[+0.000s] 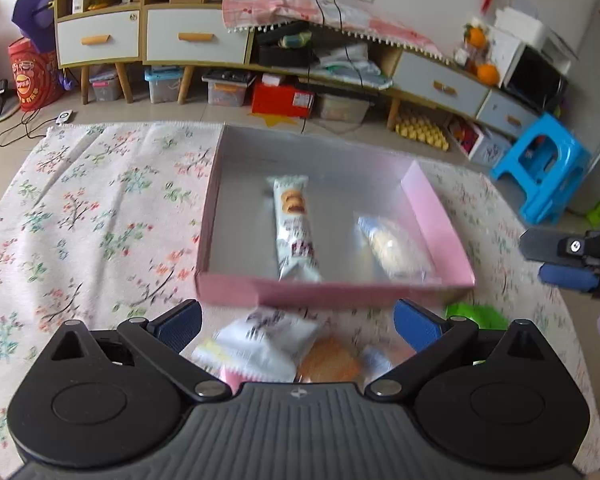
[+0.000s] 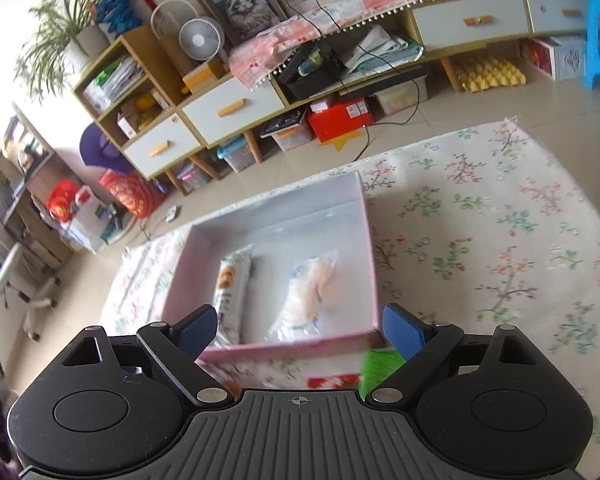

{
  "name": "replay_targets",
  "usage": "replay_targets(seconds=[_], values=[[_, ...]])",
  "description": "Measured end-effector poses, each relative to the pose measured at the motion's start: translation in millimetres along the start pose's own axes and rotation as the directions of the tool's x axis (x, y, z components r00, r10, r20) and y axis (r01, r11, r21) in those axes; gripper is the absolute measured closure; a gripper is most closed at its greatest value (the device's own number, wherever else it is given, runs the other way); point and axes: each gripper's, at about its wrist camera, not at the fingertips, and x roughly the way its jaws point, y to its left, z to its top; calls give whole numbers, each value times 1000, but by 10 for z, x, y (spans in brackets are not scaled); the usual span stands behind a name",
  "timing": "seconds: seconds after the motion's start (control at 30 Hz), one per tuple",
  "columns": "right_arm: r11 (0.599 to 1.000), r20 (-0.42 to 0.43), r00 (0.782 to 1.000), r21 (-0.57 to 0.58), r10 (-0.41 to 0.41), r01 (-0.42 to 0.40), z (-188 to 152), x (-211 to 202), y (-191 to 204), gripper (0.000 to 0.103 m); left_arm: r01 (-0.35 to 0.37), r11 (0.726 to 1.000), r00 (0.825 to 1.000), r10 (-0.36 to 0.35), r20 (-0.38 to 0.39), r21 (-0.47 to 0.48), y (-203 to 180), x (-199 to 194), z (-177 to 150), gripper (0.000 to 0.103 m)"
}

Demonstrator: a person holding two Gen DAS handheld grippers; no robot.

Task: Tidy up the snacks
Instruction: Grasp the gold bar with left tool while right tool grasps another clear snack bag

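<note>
A pink shallow box (image 1: 336,290) lies on the floral cloth; it also shows in the right wrist view (image 2: 370,240). Inside it lie a long white biscuit pack (image 1: 294,228) (image 2: 232,292) and a clear bag of pale snacks (image 1: 392,248) (image 2: 308,292). My left gripper (image 1: 298,326) is open and empty above a white packet (image 1: 266,340), an orange snack (image 1: 328,364) and a small clear packet (image 1: 374,360), all in front of the box. My right gripper (image 2: 298,328) is open and empty over the box's near wall, above a green packet (image 2: 376,368) and a red packet (image 2: 332,382).
The floral cloth (image 1: 92,216) covers the table. The green packet (image 1: 476,314) lies right of the left gripper. The right gripper shows at the right edge of the left wrist view (image 1: 572,260). Behind are a low cabinet (image 1: 196,36) and a blue stool (image 1: 540,168).
</note>
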Motion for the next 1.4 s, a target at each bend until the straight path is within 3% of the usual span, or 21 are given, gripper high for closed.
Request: replay_targets(seconds=[0.5, 0.7, 0.83, 0.93, 1.1, 1.37, 1.4], values=[[982, -95, 990, -168, -101, 84, -473, -51, -50, 10, -52, 997, 989, 59, -137, 55, 128, -190, -462, 0], [994, -181, 982, -101, -60, 42, -627, -34, -11, 10, -94, 995, 966, 84, -243, -30, 259, -153, -591, 1], [998, -184, 982, -50, -50, 42, -614, -53, 66, 10, -108, 988, 957, 73, -280, -111, 319, -112, -665, 1], [999, -189, 981, -14, -40, 38, -598, -44, 141, 10, -120, 982, 953, 72, -294, -148, 337, -95, -716, 6], [999, -224, 974, -28, 33, -40, -652, 11, 366, 10, -154, 972, 942, 91, -322, -176, 369, -47, -792, 17], [995, -307, 951, -71, 47, -72, -811, 319, 629, 10, -174, 972, 949, 123, -292, -155, 369, -110, -850, 29], [995, -312, 949, -68, 42, -67, -821, 358, 639, 11, -176, 974, 949, 130, -287, -140, 357, -117, -855, 34]])
